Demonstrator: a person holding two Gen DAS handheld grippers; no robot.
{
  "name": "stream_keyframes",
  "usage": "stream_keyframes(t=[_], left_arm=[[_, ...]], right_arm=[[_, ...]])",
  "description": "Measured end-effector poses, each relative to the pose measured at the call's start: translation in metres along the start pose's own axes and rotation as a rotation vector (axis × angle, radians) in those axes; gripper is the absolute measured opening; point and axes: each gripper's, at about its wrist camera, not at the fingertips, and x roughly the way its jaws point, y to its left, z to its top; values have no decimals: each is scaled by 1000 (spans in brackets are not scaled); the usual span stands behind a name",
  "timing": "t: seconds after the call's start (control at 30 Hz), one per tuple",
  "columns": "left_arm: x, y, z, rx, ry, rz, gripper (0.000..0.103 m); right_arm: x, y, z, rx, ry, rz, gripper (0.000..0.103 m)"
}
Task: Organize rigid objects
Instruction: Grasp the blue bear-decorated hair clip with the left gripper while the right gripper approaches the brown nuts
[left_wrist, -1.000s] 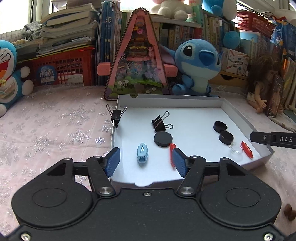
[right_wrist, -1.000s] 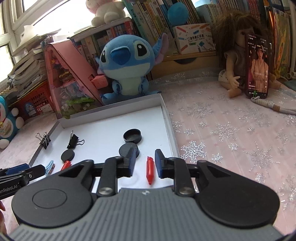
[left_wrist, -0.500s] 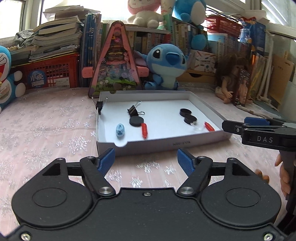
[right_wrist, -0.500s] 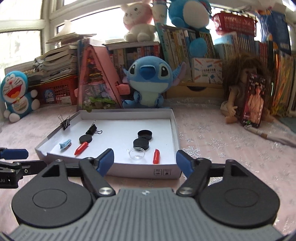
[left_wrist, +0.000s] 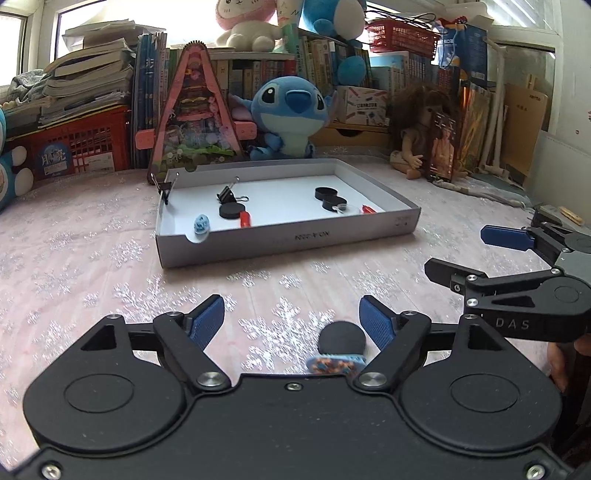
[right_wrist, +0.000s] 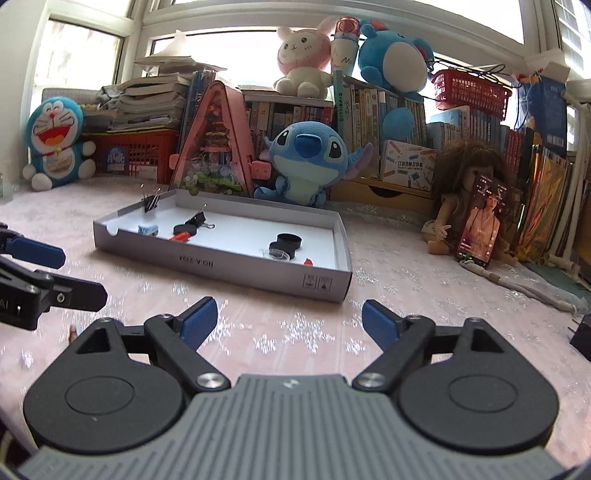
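My pads (left_wrist: 208, 319) are blue on black arms. The cloth (left_wrist: 92, 258) under me is pale pink with silvery snowflakes. The tray (left_wrist: 288, 236) is grey outside, white inside, holding black caps (left_wrist: 327, 192), black clips (left_wrist: 226, 192) and red pieces (left_wrist: 244, 218). The plush (left_wrist: 291, 110) is blue.

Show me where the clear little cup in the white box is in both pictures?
Left wrist view: the clear cup sits right of the middle, in the white box, touching a black cap.
Right wrist view: the cup sits near the middle, by the box's front wall.
Shared landmark: the blue plush behind the box.
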Motion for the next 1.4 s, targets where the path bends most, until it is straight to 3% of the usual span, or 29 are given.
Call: stream_keyframes(t=[0.4, 0.8, 1.1, 1.2, 1.23, 1.27, 1.4], left_arm=[[-3, -22, -30, 15, -53, 27, 79], [-1, -22, -44, 17, -51, 41, 77], [0, -29, -49, 56, -68, 29, 59], [-1, -30, -49, 44, -71, 42, 46], [-2, -29, -48, 27, -71, 49, 38], [-3, -27, -47, 6, -70, 49, 36], [-4, -20, -44, -39, -62, 57, 35]], right_arm=[[-15, -9, -30, 46, 14, -52, 94], [-20, -20, -50, 112, 27, -76, 94], [-17, -20, -54, 157, 18, -84, 95], [-18, -19, -55, 159, 13, -89, 95], [-18, -19, -55, 162, 11, -87, 93], [-19, -19, -54, 165, 8, -84, 90], [-23, -19, -54, 159, -3, -74, 70]])
